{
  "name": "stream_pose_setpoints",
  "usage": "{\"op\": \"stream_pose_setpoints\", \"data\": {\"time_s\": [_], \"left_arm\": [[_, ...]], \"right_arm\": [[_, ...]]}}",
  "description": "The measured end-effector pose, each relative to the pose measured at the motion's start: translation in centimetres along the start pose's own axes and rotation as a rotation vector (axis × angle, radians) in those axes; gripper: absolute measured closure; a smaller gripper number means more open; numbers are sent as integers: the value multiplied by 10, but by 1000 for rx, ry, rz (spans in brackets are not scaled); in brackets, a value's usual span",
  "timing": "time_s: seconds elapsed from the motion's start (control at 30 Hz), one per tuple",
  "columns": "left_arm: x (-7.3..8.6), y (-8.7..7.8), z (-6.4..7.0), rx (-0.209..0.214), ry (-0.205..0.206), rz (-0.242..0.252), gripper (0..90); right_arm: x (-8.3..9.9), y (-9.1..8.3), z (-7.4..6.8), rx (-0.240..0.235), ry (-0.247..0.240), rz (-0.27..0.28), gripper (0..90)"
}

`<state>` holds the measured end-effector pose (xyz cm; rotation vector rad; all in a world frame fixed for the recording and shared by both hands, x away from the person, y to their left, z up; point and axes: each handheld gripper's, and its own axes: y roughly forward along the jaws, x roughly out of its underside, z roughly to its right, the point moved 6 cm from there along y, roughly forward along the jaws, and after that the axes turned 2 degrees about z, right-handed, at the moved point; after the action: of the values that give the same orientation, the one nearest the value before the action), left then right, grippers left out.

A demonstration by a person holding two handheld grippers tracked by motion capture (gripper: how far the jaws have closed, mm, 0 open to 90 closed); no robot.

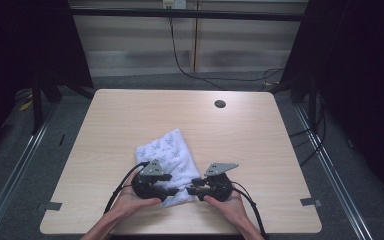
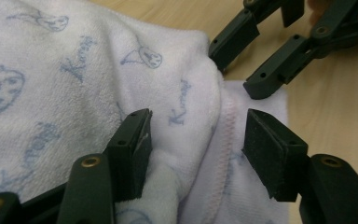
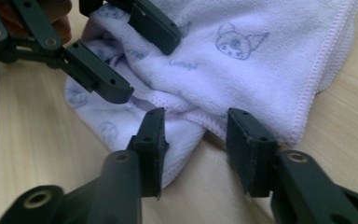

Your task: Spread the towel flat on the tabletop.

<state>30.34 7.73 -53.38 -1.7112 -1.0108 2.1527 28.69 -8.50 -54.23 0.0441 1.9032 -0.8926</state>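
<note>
The table [image 1: 130,115] is pale wood, bare but for a small round hole [image 1: 220,104] toward 1 o'clock. The towel [image 1: 172,155], white with faint blue cartoon prints, lies crumpled near the 6 o'clock edge, its near corner between the 2 grippers.

The left gripper [image 2: 196,140] has its jaws apart, straddling a raised fold and a stitched hem without pinching either. The right gripper [image 3: 193,140] is also spread, its jaws astride the layered corner at the towel's lower edge, resting near the tabletop.

The main risk, as I judge it, is layer count: the cloth is doubled over here, so closing now could catch 2 plies or only the top fold, and a lift would then drag the heap instead of opening it. A lesser risk is the 2 grippers fouling each other, since their tips sit very near at the same corner. Smallest: a hem-only bite may slip.
</note>
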Motion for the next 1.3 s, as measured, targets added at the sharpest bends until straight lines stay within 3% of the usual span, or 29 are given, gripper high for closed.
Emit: {"op": "stream_pose_setpoints", "data": {"time_s": [0.03,0.07,0.13,0.2,0.23,0.27,0.3,0.33,0.47,0.53,0.63,0.73,0.77,0.87,0.9,1.0,1.03,1.1,1.2,1.27,1.3], "left_arm": [[0,0,0,-12,17,-11,528],[0,-3,-5,-35,8,-12,631],[0,-5,-7,-25,-13,1,785],[-1,-6,-9,-8,-42,12,807],[-3,-7,-9,0,-61,25,815],[-8,-12,-9,35,-103,67,818],[-8,-12,-9,35,-103,67,820],[-16,-18,-9,57,-134,116,822],[-27,-30,-9,51,-138,173,822],[-31,-35,-11,70,-163,202,822],[-31,-40,-11,82,-172,218,822],[-30,-43,-13,76,-172,223,822],[-30,-45,-15,65,-170,225,822],[-28,-57,-23,44,-192,258,822],[-26,-69,-27,29,-196,279,823],[-26,-82,-31,6,-207,309,826],[-25,-96,-36,-12,-223,346,829],[-25,-107,-41,-28,-241,378,835],[-23,-117,-46,-45,-254,398,839],[-20,-124,-49,-60,-261,410,844],[-19,-127,-51,-67,-270,417,844]], "right_arm": [[1,2,-1,1,-12,-5,556],[1,3,-2,2,-18,-10,556],[1,3,-2,2,-20,-8,556],[0,4,-4,4,-30,-8,557],[0,4,-4,5,-30,-7,558],[0,4,-4,5,-31,-2,557],[-1,3,-4,6,-31,-1,556],[-2,2,-4,8,-31,4,556],[-6,1,-5,9,-37,14,517],[-6,1,-5,10,-37,13,499],[-7,6,-3,42,-55,-3,487],[-9,16,-2,51,-69,-29,502],[-10,22,-1,75,-80,-41,648],[-13,20,2,72,-57,-30,796],[-15,18,4,66,-46,-16,808],[-24,6,9,62,-18,34,814],[-29,0,10,70,-13,55,814],[-40,-13,14,76,-4,100,814],[-51,-25,17,89,-9,132,814],[-67,-44,21,107,-11,179,820],[-67,-44,21,107,-11,179,820]]}}
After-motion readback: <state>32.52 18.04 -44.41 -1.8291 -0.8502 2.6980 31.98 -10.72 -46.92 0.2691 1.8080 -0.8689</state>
